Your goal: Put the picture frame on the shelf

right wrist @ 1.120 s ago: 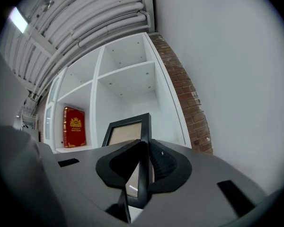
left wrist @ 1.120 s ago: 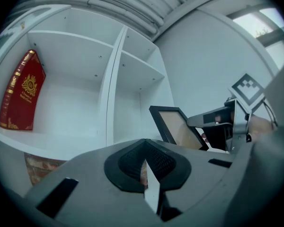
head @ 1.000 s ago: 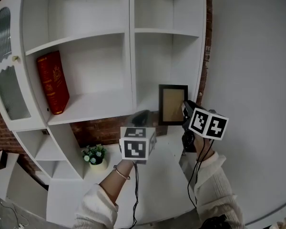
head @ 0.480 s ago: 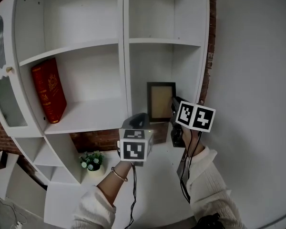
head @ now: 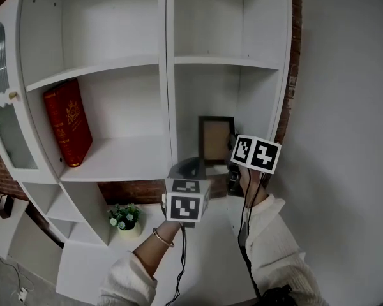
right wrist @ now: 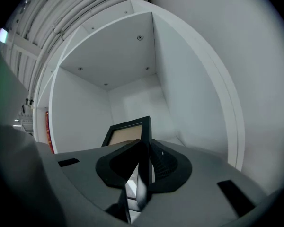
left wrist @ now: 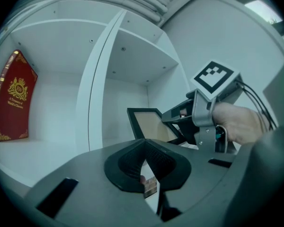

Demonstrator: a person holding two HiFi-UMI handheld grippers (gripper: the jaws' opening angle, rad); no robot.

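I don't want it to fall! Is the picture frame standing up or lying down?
Standing up: the picture frame is upright inside the shelf, its edge clamped in the right gripper.

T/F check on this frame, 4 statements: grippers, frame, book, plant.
1. The right gripper is shut on the edge of the picture frame. True.
2. The left gripper holds the red book. False: its jaws are together on nothing, and the book stands in the left compartment.
3. The picture frame is upright. True.
4. The potted plant shares the book's shelf board. False: it sits on a lower surface, below that board.
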